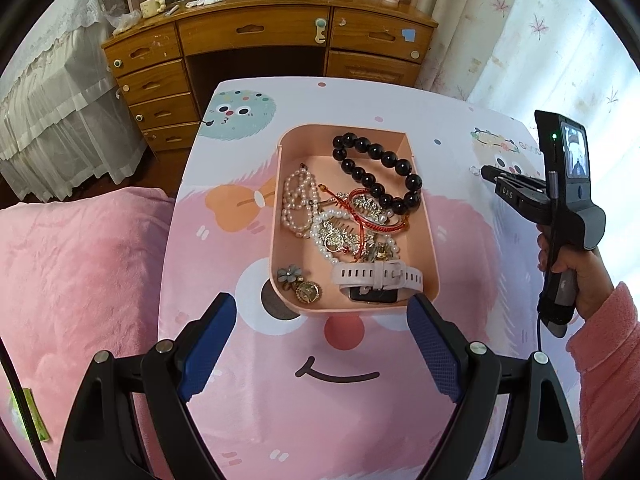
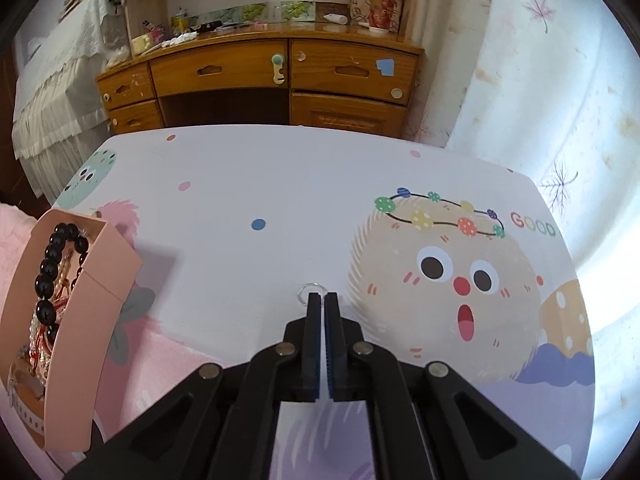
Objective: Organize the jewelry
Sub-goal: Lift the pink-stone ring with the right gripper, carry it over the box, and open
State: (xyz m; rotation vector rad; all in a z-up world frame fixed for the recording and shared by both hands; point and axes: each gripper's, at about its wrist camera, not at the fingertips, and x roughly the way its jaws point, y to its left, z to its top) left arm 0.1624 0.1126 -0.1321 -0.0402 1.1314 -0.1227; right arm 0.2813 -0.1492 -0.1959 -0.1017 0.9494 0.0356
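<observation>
A pink tray [image 1: 428, 240] on the cartoon-print table holds a black bead bracelet [image 1: 378, 172], pearl strands [image 1: 298, 204], red cords, a white watch [image 1: 376, 278] and a flower brooch [image 1: 290, 274]. My left gripper [image 1: 322, 312] is open and empty, just in front of the tray's near edge. My right gripper [image 2: 322, 298] is shut on a small clear ring [image 2: 311, 290], pinched at the fingertips just above the table, right of the tray [image 2: 92, 304]. The ring also shows in the left wrist view [image 1: 474, 171].
A wooden desk [image 1: 256, 32] with drawers stands beyond the table's far edge. A pink blanket [image 1: 80, 264] lies left of the table. Curtains hang at the right. The table right of the tray is bare printed surface [image 2: 280, 208].
</observation>
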